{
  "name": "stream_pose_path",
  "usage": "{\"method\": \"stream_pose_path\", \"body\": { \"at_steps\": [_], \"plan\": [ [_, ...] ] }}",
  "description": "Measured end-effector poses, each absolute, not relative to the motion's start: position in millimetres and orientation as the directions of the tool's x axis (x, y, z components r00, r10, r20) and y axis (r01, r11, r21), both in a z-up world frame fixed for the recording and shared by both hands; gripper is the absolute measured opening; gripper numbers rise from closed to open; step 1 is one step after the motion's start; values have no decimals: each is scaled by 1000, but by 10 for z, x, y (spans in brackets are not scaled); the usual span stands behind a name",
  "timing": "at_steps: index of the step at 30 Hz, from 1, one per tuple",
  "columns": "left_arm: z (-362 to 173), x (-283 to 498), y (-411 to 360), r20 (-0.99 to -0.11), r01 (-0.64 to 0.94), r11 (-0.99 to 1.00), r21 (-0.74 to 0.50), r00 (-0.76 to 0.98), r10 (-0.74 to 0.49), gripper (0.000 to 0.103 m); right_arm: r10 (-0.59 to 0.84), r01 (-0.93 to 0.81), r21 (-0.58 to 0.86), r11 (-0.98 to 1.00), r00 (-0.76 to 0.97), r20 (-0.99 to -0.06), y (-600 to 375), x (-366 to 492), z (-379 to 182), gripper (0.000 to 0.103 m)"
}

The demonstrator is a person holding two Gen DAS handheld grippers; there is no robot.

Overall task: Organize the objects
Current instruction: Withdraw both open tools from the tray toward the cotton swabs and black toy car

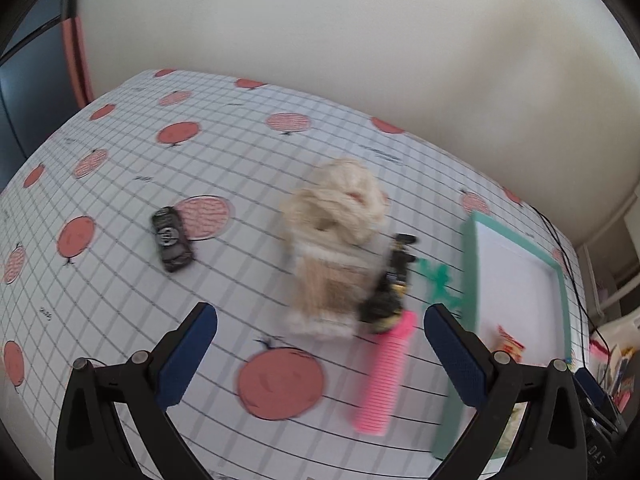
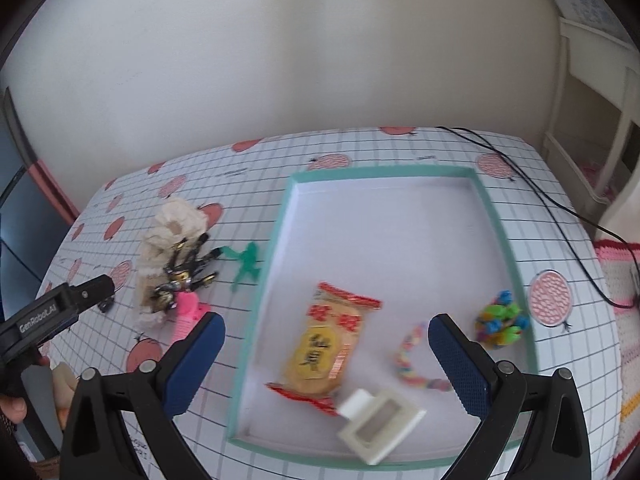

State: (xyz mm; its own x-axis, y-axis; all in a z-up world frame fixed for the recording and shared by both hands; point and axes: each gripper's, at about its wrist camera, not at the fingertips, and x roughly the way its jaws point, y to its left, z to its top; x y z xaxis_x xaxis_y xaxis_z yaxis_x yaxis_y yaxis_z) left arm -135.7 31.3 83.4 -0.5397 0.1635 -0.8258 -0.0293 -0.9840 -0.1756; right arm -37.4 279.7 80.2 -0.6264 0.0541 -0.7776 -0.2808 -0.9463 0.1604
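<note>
A teal-rimmed white tray [image 2: 504, 224] lies on the table; it also shows in the left wrist view [image 1: 472, 264]. In it lie a snack packet [image 2: 326, 346], a white box [image 2: 380, 424], a pastel braid [image 2: 408, 354] and a multicolour bead cluster [image 2: 502, 318]. Left of the tray lie a cream plush [image 1: 332, 248], a black-gold trinket [image 1: 390, 284], a pink comb [image 1: 386, 372], a green figure [image 1: 438, 278] and a black toy car [image 1: 173, 238]. My left gripper [image 1: 320, 344] is open above the comb and plush. My right gripper [image 2: 326, 356] is open over the tray.
The table wears a white grid cloth with red fruit prints [image 1: 280, 384]. A black cable [image 2: 560, 216] runs across the table's right side. A crocheted cloth [image 2: 624, 320] and white furniture [image 2: 592, 128] stand to the right. A wall is behind.
</note>
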Motion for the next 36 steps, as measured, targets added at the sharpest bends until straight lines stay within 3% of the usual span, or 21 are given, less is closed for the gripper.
{"method": "stream_pose_path", "body": {
  "at_steps": [7, 15, 19, 29, 36],
  "plan": [
    [741, -1546, -139, -840, 61, -970, -236, -514, 172, 103, 9, -216, 164, -963, -629, -777, 2398, -597, 829, 103],
    [591, -2073, -429, -871, 168, -960, -222, -477, 118, 103, -42, -135, 157, -978, -612, -790, 2180, -1182, 781, 103],
    [594, -2151, -533, -884, 198, -960, -197, -459, 86, 103, 13, -100, 58, -993, -597, -802, 2034, -1200, 805, 103],
    [587, -2014, -657, -889, 241, -943, -230, -445, 103, 103, -114, -67, 181, -981, -553, -825, 1845, -1159, 650, 103],
    [455, -2049, -753, -899, 258, -938, -230, -426, 103, 103, -152, -47, 208, -977, -530, -834, 1735, -1180, 591, 95]
  ]
}}
